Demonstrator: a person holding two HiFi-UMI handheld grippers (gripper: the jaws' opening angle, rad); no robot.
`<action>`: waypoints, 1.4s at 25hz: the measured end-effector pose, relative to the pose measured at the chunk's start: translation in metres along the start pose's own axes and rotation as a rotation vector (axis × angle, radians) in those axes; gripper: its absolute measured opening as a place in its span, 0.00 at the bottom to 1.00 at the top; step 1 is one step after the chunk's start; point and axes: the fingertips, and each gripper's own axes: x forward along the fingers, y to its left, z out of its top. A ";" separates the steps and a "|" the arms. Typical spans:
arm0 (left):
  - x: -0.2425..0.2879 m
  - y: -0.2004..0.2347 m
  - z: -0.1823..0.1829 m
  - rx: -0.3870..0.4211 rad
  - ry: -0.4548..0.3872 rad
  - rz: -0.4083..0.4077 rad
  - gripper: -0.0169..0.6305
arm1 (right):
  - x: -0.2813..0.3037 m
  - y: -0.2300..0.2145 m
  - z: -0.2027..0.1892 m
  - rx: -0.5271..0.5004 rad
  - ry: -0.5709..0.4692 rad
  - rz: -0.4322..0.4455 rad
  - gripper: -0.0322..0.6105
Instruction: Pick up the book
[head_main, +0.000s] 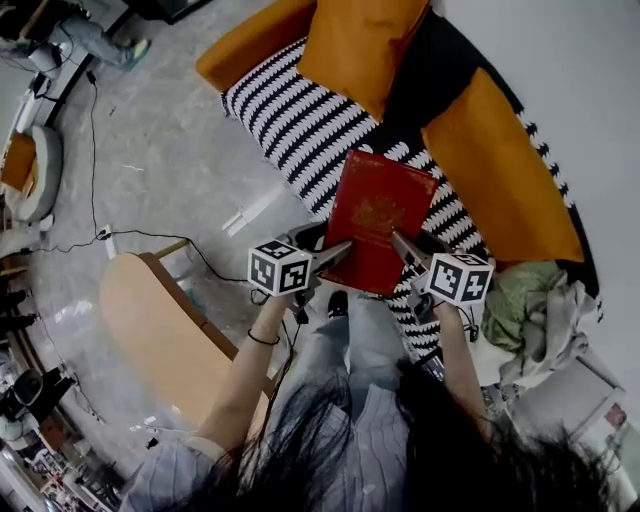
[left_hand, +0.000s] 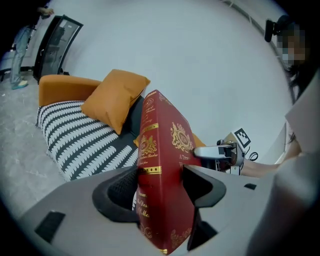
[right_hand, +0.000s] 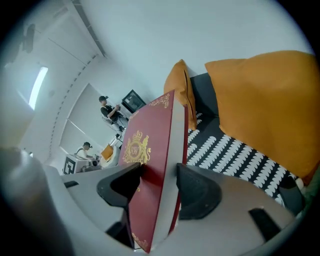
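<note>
Left gripper (left_hand: 161, 176) and right gripper (right_hand: 159, 181) each clamped the red hardcover book (head_main: 380, 215), seemingly off the sofa (head_main: 290, 120); matched, level lifting was called for

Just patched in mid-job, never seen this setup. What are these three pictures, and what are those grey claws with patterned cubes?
No robot: a person holds a two-jaw gripper, cube included, in each hand. The head view looks down from the person's head; the other two cameras ride on the grippers. The left gripper and the right gripper each clamp the red book, one per side. Beyond it is a striped sofa with orange cushions.
</note>
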 end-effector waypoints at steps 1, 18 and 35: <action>-0.009 -0.004 0.004 0.007 -0.012 0.001 0.48 | -0.004 0.009 0.003 -0.007 -0.007 0.003 0.42; -0.114 -0.105 0.018 0.037 -0.205 0.036 0.48 | -0.102 0.117 0.010 -0.171 -0.107 0.057 0.42; -0.198 -0.137 -0.040 0.028 -0.283 0.055 0.48 | -0.135 0.187 -0.058 -0.229 -0.130 0.080 0.42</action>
